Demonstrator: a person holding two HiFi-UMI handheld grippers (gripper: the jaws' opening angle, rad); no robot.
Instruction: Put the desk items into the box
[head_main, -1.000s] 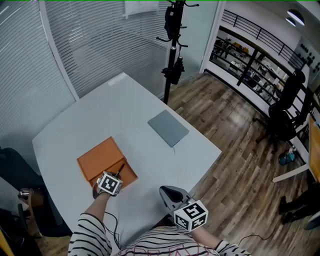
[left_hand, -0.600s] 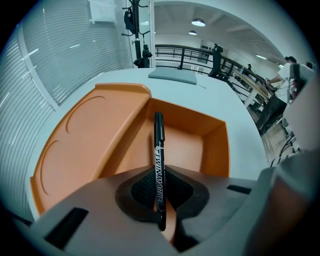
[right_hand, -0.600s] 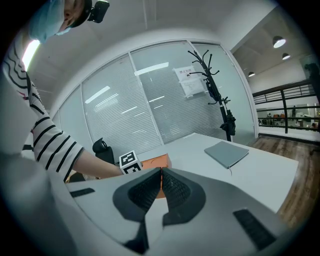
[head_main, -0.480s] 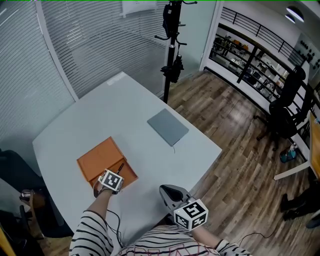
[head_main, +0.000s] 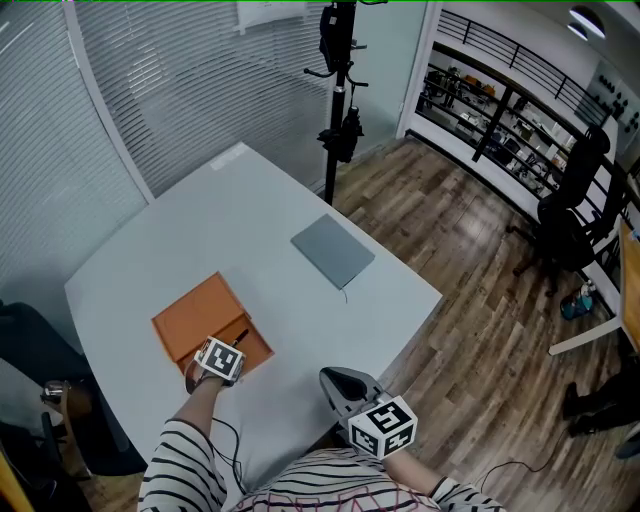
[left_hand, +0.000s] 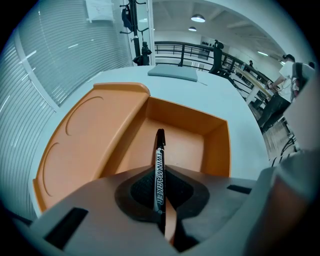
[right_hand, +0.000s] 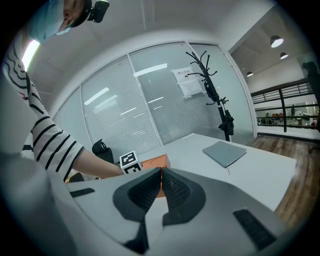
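An orange box (head_main: 253, 348) lies on the white table, its lid (head_main: 196, 314) folded open to the far left. My left gripper (left_hand: 159, 197) is shut on a black marker (left_hand: 159, 170) with white lettering, whose tip points out over the open compartment (left_hand: 177, 145). In the head view the left gripper (head_main: 232, 350) sits at the box's near edge with the marker (head_main: 241, 337) sticking out ahead. My right gripper (head_main: 338, 385) hangs at the table's near edge, shut and empty; the right gripper view shows its pads (right_hand: 170, 187) together.
A grey notebook (head_main: 333, 251) lies on the table toward the far right. A black coat stand (head_main: 340, 90) rises behind the table. Window blinds run along the left. A black office chair (head_main: 575, 215) stands on the wooden floor at the right.
The left gripper with the marker has drifted slightly lower and nearer over the box's edge. The right gripper has stayed put.
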